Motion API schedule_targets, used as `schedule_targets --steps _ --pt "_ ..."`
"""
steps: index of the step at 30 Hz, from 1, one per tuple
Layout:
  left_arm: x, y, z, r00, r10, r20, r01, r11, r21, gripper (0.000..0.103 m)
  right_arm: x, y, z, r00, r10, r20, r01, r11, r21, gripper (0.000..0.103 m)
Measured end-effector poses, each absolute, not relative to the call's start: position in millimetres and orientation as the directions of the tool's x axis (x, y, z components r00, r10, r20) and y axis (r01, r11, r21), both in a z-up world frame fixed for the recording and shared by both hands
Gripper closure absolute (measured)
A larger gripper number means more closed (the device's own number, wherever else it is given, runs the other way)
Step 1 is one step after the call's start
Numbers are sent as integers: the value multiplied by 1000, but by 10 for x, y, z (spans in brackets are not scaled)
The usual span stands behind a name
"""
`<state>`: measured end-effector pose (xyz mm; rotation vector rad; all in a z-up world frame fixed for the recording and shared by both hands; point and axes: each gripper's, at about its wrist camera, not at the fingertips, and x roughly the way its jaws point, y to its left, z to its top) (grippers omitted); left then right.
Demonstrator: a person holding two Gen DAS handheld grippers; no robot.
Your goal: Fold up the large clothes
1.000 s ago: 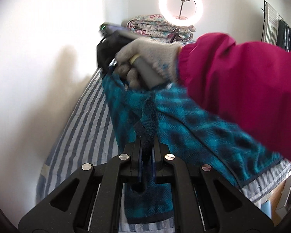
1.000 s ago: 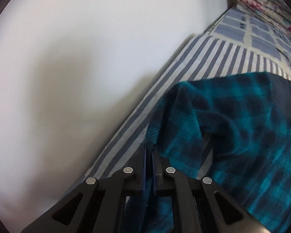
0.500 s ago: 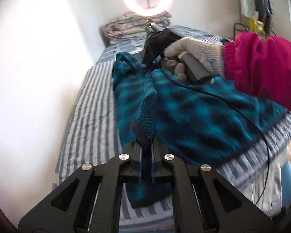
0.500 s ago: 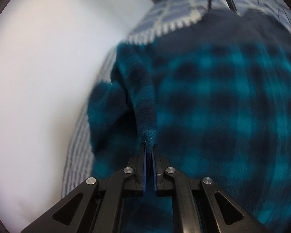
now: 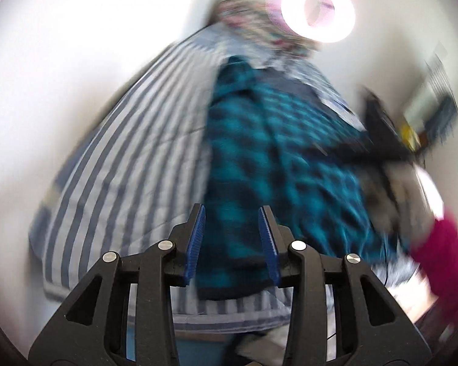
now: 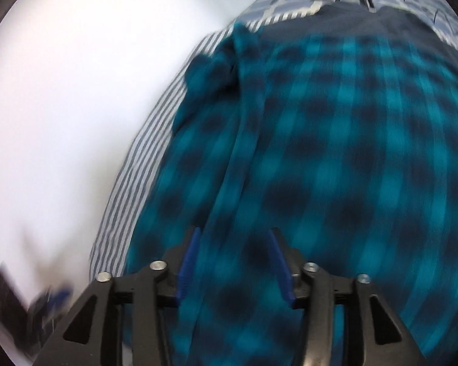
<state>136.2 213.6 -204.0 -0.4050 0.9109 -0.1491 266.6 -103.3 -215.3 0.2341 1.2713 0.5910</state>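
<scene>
**Plaid garment lies spread on the striped bed, both grippers wide apart**

In the left wrist view, the striped sheet (image 5: 131, 164) fills the 9 o'clock side, blue-grey and pale bands running lengthwise over the mattress. To its right, from the centre out toward 3 o'clock, lies the plaid garment (image 5: 278, 158), a teal-and-dark-navy check with a soft, fleecy look; its dark-edged hem sits at 6 o'clock, near the front edge of the bed. A plain navy panel shows at its far end, toward 12 o'clock. The left gripper (image 5: 232, 244) stands with its blue ribbed pads spread and nothing between them, the garment's near hem visible in the gap. At 1 o'clock a ring light (image 5: 326, 9) glares white; beneath it a floral bundle is smeared by motion. At 3 to 4 o'clock the other tool, a gloved hand and a magenta sleeve (image 5: 442, 262) are too blurred to read in detail.

In the right wrist view, white wall takes the 9 o'clock side, then a narrow run of stripes. The garment covers the rest, a long fold ridge running from 11 o'clock down to the right gripper (image 6: 233, 262), whose pads are likewise parted and empty. The check is blurred; whether the tips touch the cloth cannot be told. Thin dark rods at 12 o'clock are cut off by the frame.
</scene>
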Motion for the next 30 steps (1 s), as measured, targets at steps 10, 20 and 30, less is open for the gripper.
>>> schedule_targets --steps 10,20,30 --pt "1545 2164 -2509 460 -437 -773 -140 824 -549 67 1710 -708 -2369 -9 612 -791 -315 749 583 63" --pt "1549 2066 -2533 450 -466 -762 -148 802 -578 103 1438 -874 -2504 -4 693 -721 -221 702 677 102" --pt "1378 2231 -2485 473 -404 -783 -168 831 -530 103 1223 -899 -2281 38 703 -710 -315 683 659 103"
